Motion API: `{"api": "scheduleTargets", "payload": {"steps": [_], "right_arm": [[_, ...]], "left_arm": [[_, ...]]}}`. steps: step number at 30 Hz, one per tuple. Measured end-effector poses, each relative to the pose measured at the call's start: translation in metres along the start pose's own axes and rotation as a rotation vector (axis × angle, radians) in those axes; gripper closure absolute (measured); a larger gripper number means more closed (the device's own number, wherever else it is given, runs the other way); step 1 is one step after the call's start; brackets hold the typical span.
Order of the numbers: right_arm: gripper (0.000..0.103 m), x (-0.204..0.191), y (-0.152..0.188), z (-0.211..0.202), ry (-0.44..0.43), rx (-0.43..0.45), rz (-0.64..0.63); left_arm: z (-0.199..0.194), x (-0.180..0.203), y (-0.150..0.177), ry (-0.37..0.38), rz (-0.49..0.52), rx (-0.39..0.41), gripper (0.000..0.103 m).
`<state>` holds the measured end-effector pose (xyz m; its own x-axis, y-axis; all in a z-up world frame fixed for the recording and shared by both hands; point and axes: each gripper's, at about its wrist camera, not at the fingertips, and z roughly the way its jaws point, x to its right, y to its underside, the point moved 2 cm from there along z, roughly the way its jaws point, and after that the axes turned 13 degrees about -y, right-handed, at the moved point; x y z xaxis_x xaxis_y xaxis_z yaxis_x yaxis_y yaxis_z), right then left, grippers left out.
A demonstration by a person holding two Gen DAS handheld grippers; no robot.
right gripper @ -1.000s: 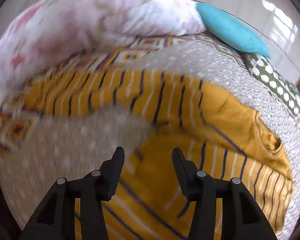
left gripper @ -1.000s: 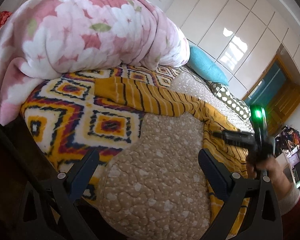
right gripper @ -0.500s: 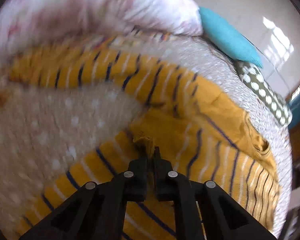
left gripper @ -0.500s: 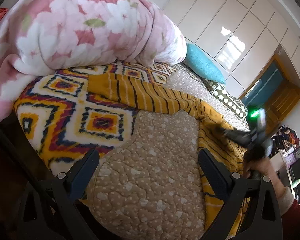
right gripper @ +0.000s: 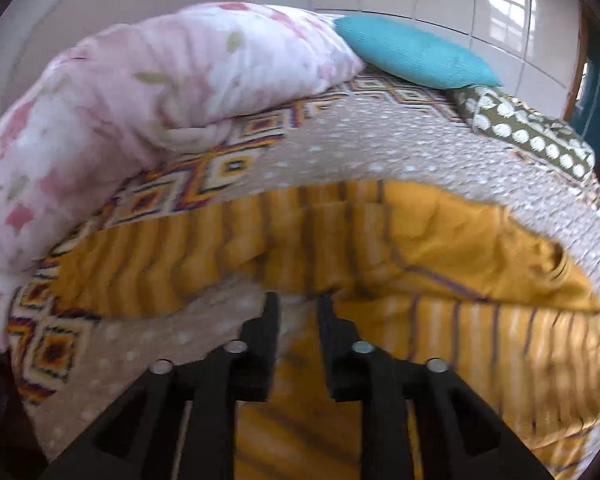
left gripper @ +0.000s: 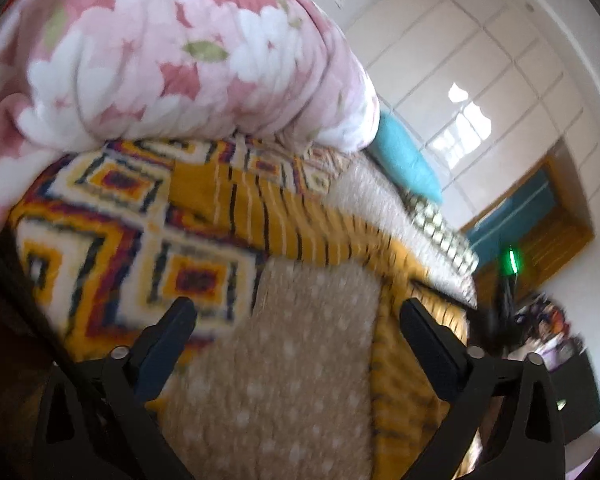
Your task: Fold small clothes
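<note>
A mustard-yellow shirt with dark and white stripes (right gripper: 440,248) lies spread on the bed, one sleeve reaching left toward the quilt. My right gripper (right gripper: 298,306) hangs just above the shirt's armpit fold. Its jaws are opening, with a narrow gap and no cloth pinched between the pads. My left gripper (left gripper: 298,308) stands wide open over the beige dotted bed cover (left gripper: 300,380), holding nothing, with the shirt (left gripper: 300,220) lying beyond its fingers. In the left wrist view the right gripper's body (left gripper: 504,312) is a dark blur under a green light at the bed's right edge.
A bulky pink floral quilt (left gripper: 160,60) is piled along the far left of the bed. A patterned diamond blanket (left gripper: 112,240) lies under it. A teal pillow (right gripper: 412,52) and an olive dotted pillow (right gripper: 532,132) sit at the far end. White wardrobe doors (left gripper: 480,100) stand behind.
Half a second ago my right gripper was shut on a fold of the shirt; now its jaws have parted and it has risen. My left gripper has shifted sideways, still open.
</note>
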<state>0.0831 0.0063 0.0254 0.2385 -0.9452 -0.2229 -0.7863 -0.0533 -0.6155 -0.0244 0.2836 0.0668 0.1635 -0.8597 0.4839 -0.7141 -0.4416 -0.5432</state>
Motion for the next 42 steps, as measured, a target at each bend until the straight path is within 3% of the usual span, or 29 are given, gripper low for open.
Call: {"api": "scheduleTargets", "payload": {"steps": [3, 9, 12, 15, 16, 17, 18, 19, 21, 24, 28, 32, 37, 42], "right_arm": [[0.059, -0.012, 0.030, -0.025, -0.027, 0.012, -0.033], [0.050, -0.001, 0.080, -0.084, -0.015, 0.071, -0.002], [0.050, 0.012, 0.098, -0.111, 0.007, 0.107, 0.018], [0.049, 0.028, 0.114, -0.132, 0.033, 0.131, 0.058], [0.049, 0.035, 0.120, -0.137, 0.043, 0.138, 0.083], [0.049, 0.043, 0.127, -0.143, 0.055, 0.144, 0.113], [0.049, 0.049, 0.131, -0.147, 0.066, 0.147, 0.130], [0.049, 0.054, 0.136, -0.150, 0.079, 0.151, 0.145], [0.049, 0.066, 0.148, -0.161, 0.105, 0.166, 0.174], [0.049, 0.085, 0.166, -0.179, 0.121, 0.193, 0.231], [0.049, 0.106, 0.193, -0.204, 0.126, 0.240, 0.299], [0.049, 0.122, 0.220, -0.236, 0.146, 0.294, 0.332], [0.049, 0.145, 0.254, -0.265, 0.177, 0.327, 0.383], [0.049, 0.175, 0.293, -0.288, 0.199, 0.347, 0.500]], "left_arm": [[0.032, -0.006, -0.026, -0.004, -0.059, -0.024, 0.001], [0.124, -0.022, -0.046, 0.061, -0.279, -0.190, 0.001], [0.147, -0.027, -0.053, 0.022, -0.307, -0.170, 0.002], [0.157, -0.017, -0.069, -0.041, -0.269, -0.125, 0.005], [0.161, -0.014, -0.074, -0.071, -0.254, -0.116, 0.012], [0.164, -0.012, -0.079, -0.117, -0.236, -0.115, 0.039], [0.167, -0.010, -0.082, -0.161, -0.214, -0.127, 0.072], [0.169, -0.006, -0.084, -0.196, -0.184, -0.150, 0.080], [0.161, 0.003, -0.088, -0.198, -0.143, -0.136, 0.089], [0.137, 0.041, -0.095, -0.217, -0.017, -0.068, 0.097], [0.110, 0.125, -0.099, -0.093, 0.088, -0.057, 0.097], [0.103, 0.232, -0.079, 0.049, 0.201, -0.098, 0.097], [0.111, 0.373, -0.017, 0.237, 0.353, -0.206, 0.097], [0.142, 0.463, 0.069, 0.328, 0.484, -0.336, 0.092]]}}
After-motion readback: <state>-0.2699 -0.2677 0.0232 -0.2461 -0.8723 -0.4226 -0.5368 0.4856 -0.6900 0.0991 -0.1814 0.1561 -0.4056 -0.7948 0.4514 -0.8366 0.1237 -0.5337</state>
